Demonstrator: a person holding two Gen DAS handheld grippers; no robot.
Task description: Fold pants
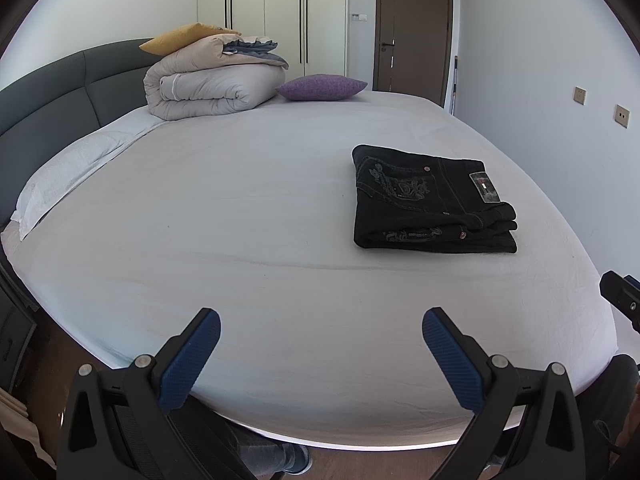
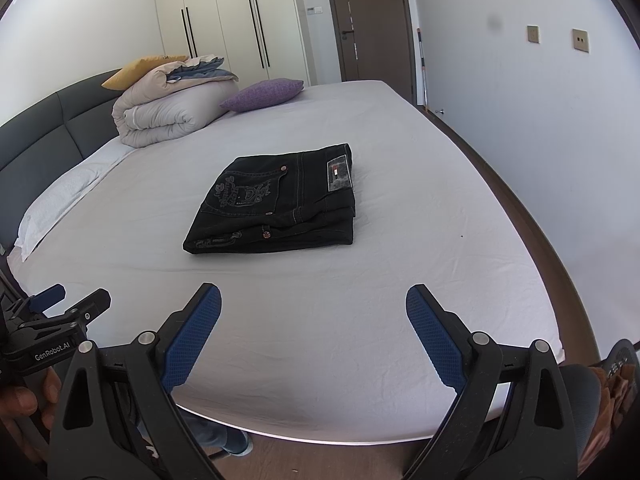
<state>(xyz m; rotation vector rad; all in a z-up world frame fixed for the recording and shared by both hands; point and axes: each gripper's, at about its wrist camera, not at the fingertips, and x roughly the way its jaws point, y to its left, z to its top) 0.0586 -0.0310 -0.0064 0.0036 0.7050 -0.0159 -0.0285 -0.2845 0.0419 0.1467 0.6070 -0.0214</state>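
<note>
You are holding both grippers at the near edge of the bed (image 2: 400, 360), the left gripper (image 1: 321, 354) and the right gripper (image 2: 313, 334) each with fingers spread apart and gripping nothing. The pants (image 2: 276, 200) are lying beyond them as a folded black stack on the sheet, almost straight ahead of your right gripper but off to the right of your left one, so the right is probably nearer. The stack's long side seems to be running across your view, though the fisheye is bending it.
</note>
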